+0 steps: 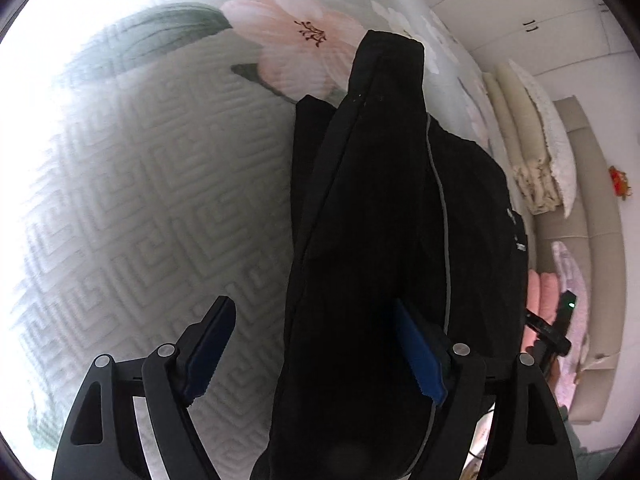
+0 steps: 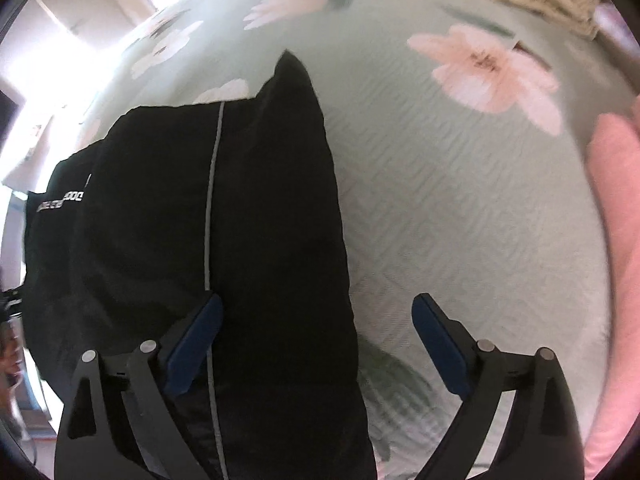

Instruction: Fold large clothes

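A black garment point(image 1: 380, 200) with a thin grey piping stripe and small white lettering lies folded into a long strip on a pale green quilted bedspread point(image 1: 140, 200) printed with pink flowers. My left gripper point(image 1: 316, 340) points down over the near end of the strip, jaws wide. The cloth's left edge sits between the blue pads point(image 1: 210, 344), and neither pad presses on it. In the right wrist view the same garment point(image 2: 160, 220) fills the left half. My right gripper point(image 2: 318, 340) stands open over its right edge, one pad above the cloth and the other over bare bedspread point(image 2: 460, 220).
Folded cream blankets point(image 1: 532, 140) and a pink stack point(image 1: 540, 292) lie at the right by a beige headboard point(image 1: 592, 240). A black device with a green light point(image 1: 568, 304) pokes out behind the garment. A pink cloth point(image 2: 616, 240) lies along the right edge.
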A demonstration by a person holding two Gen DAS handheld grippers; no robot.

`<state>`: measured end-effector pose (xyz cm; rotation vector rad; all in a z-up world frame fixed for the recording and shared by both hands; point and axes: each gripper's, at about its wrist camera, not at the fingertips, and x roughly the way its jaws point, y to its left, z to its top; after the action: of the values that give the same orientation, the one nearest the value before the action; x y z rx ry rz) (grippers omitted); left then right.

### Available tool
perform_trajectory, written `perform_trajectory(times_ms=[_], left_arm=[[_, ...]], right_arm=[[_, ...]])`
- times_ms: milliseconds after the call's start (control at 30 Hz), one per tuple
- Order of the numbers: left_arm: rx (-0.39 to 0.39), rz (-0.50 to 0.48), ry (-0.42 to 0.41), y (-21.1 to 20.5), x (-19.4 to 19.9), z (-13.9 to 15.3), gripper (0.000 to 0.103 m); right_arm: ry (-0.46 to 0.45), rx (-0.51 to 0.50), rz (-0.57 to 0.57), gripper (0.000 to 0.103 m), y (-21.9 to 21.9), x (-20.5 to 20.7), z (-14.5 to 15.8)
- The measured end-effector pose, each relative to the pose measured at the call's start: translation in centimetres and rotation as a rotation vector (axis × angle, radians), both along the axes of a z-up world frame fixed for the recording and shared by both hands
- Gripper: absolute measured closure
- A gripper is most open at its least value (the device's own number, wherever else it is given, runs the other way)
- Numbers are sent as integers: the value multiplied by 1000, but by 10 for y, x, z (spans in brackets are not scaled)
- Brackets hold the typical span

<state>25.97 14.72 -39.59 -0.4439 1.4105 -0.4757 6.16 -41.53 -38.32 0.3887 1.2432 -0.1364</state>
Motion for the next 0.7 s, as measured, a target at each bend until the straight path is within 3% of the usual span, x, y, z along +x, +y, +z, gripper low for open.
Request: perform_trajectory(times_ms=[133,300,500,633,700], left_arm=[[-162,20,80,4,8,-21,21],[-251,19,109,-1,12,-34,21],[-310,5,150,-10,18,-45,20],[-298,-11,152,-10,17,-45,20],[-304,-10,163,-14,19,-46,21]], right_arm=[[23,146,40,6,-13,7,-14],[34,348,27,5,-30,8,-38],[9,421,42,3,-33,11,-46],[-6,531,125,19,-26,13,-45],[6,550,143,19,-17,17,-50]])
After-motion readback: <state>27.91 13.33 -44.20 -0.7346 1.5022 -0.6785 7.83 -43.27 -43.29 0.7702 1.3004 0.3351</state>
